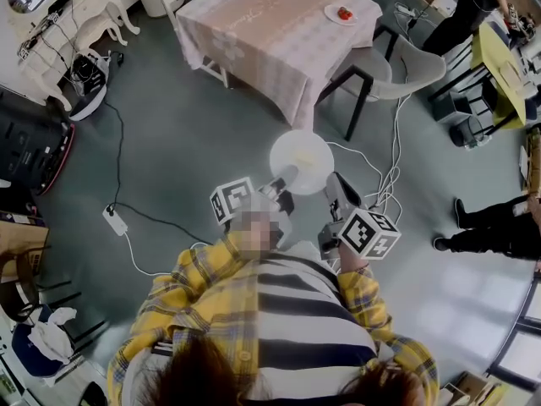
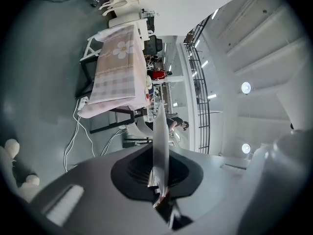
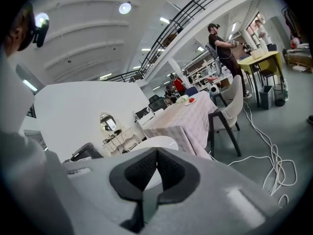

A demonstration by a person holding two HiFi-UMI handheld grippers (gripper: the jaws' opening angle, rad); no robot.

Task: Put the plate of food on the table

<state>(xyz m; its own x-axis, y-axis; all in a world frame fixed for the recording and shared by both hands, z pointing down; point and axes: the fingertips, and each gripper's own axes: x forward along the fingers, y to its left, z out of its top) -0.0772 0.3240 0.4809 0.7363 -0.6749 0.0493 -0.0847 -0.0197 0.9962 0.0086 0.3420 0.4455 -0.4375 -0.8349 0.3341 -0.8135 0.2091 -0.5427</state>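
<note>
A white plate point(image 1: 301, 159) hangs over the grey floor in front of me, short of the table point(image 1: 254, 24) with the pink checked cloth. What lies on the plate is too pale to make out. My left gripper point(image 1: 286, 178) is shut on the plate's near-left rim. In the left gripper view the plate point(image 2: 160, 141) stands edge-on between the pads. My right gripper point(image 1: 333, 183) sits at the plate's near-right side with its jaws together and nothing between them. In the right gripper view the plate point(image 3: 157, 142) shows just beyond the shut gripper point(image 3: 156, 153), with the table point(image 3: 183, 116) further off.
A small plate with red food point(image 1: 341, 13) sits at the table's far right corner. A grey chair point(image 1: 397, 70) stands at the table's right side. White cables point(image 1: 390, 172) trail on the floor beside it, and a power strip point(image 1: 115, 220) lies left. A person point(image 1: 499, 227) stands at the right.
</note>
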